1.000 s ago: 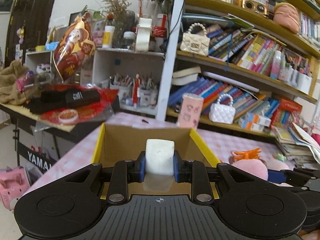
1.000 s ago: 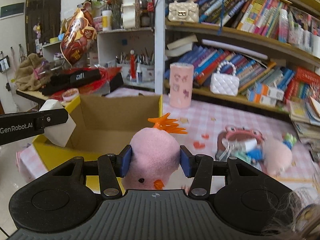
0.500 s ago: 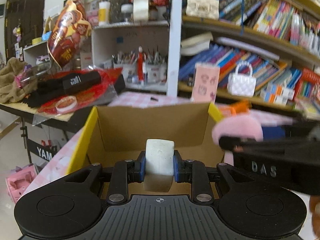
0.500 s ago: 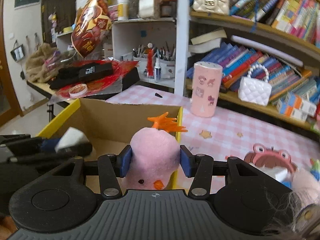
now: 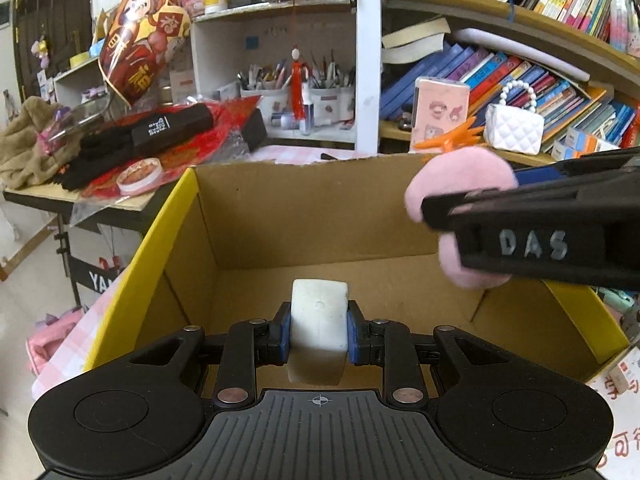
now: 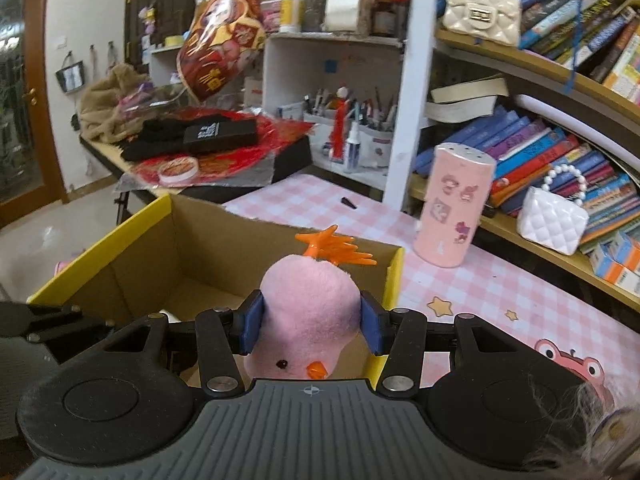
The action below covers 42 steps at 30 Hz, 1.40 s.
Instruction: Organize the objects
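Note:
My left gripper (image 5: 319,330) is shut on a white block (image 5: 319,312) and holds it inside the open cardboard box (image 5: 304,216) with yellow outer sides, above its floor. My right gripper (image 6: 310,322) is shut on a pink plush chick (image 6: 310,300) with an orange crest, held over the box's (image 6: 140,256) right part. In the left wrist view the chick (image 5: 452,184) and the right gripper's black finger (image 5: 540,236) hang over the box's right side. The left gripper's body (image 6: 44,324) shows at the left edge of the right wrist view.
The box stands on a pink checked tablecloth (image 6: 500,288). A pink cylinder (image 6: 454,204) stands behind it. A white quilted purse (image 6: 554,216) and books fill the shelf behind. A side table to the left holds a black case (image 5: 172,128) and tape roll (image 5: 140,170).
Both grippers moved forward and down over the box. The white block now sits lower inside it, and the chick has come over the box's right side.

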Each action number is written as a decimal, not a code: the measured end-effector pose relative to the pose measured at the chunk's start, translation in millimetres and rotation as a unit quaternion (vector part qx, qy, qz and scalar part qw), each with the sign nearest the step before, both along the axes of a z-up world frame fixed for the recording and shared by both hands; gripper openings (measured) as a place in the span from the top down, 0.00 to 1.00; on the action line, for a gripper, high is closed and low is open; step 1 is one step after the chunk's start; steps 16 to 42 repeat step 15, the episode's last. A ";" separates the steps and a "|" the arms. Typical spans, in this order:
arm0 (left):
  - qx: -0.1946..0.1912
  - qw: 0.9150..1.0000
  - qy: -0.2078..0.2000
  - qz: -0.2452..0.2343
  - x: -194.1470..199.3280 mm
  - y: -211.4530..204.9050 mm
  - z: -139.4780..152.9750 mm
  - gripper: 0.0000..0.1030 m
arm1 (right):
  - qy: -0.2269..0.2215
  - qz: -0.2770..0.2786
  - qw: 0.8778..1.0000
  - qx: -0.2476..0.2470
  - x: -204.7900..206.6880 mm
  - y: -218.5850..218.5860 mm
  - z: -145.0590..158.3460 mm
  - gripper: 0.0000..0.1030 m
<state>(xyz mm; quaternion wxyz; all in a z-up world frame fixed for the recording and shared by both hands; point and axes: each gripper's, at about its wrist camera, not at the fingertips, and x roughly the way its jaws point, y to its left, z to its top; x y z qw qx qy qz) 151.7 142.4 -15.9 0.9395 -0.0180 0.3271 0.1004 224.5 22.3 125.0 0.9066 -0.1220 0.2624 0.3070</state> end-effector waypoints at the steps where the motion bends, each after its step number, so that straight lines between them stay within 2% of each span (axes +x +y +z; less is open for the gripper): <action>1: 0.000 1.000 0.000 0.001 0.6 -0.2 -0.1 0.76 | 0.004 0.006 1.000 -0.004 0.9 2.0 -1.6 0.55; 5: -0.001 1.000 0.002 0.003 2.7 0.2 -0.9 0.74 | 0.035 0.031 0.998 -0.039 6.9 12.0 -14.4 0.55; 7: 0.011 1.000 0.001 -0.004 1.6 -2.5 -1.0 0.73 | 0.072 0.029 0.996 -0.033 14.7 12.0 -21.9 0.55; 13: 0.014 1.000 0.005 -0.001 3.0 -2.3 -0.2 0.73 | 0.072 0.033 0.995 -0.059 14.4 22.6 -23.8 0.55; 15: 0.018 1.000 0.001 0.005 1.2 -1.8 -0.2 0.66 | 0.073 0.033 0.995 -0.061 14.9 23.6 -23.8 0.54; 42: 0.018 1.000 0.001 0.005 1.2 -1.8 -0.2 0.66 | 0.073 0.033 0.995 -0.061 14.9 23.6 -23.8 0.54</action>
